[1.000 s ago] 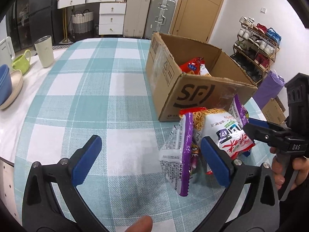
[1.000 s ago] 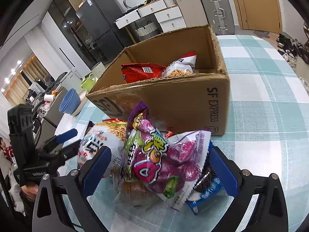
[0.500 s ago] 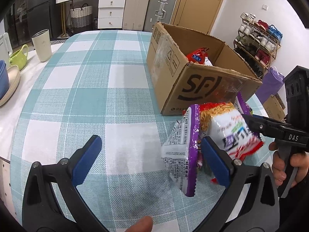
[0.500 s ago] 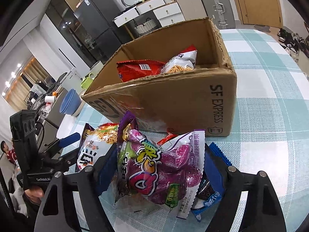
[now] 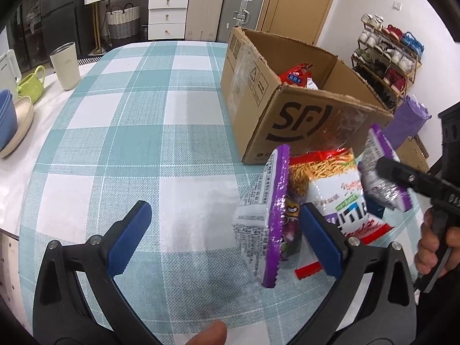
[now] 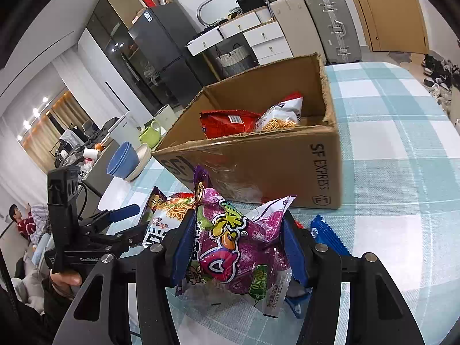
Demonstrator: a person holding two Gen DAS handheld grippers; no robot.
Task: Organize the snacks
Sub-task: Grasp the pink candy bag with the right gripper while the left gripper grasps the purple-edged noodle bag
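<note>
the right gripper (image 6: 240,244), black-framed with blue pads, has its jaws closing on a crinkly purple-and-pink foil snack bag (image 6: 238,247), and in the right wrist view both pads press into the bag's sides so that the foil bulges between them; the bag stands roughly upright, its long axis running up from the gripper's throat toward its sealed top edge. just beside it on the teal-and-white checked tablecloth (image 6: 402,149) lie a flat blue snack packet (image 6: 329,237) on one side and a white-and-red noodle-snack bag (image 6: 166,215) on the other, and in the left wrist view a second purple-edged silver bag (image 5: 270,215) stands on its edge against that pile. the left gripper (image 5: 221,238) hangs with its blue pads wide apart and nothing between them, its right-hand pad just beside the purple-edged bag, so it is the right hand that has the load and is the nearer of the two to the goal. that goal is the open brown cardboard shipping box (image 6: 287,166) printed with black lettering, which stands directly ahead of the held bag and just beyond it; its near wall rises above the bag's top, and a red crisp bag (image 6: 227,122) and a white noodle-snack bag (image 6: 283,112) already lie inside. the coming move therefore looks like a lift up over that near wall and forward into the box, and the risk is the bag's loose lower edge catching the ragged cardboard rim.
</note>
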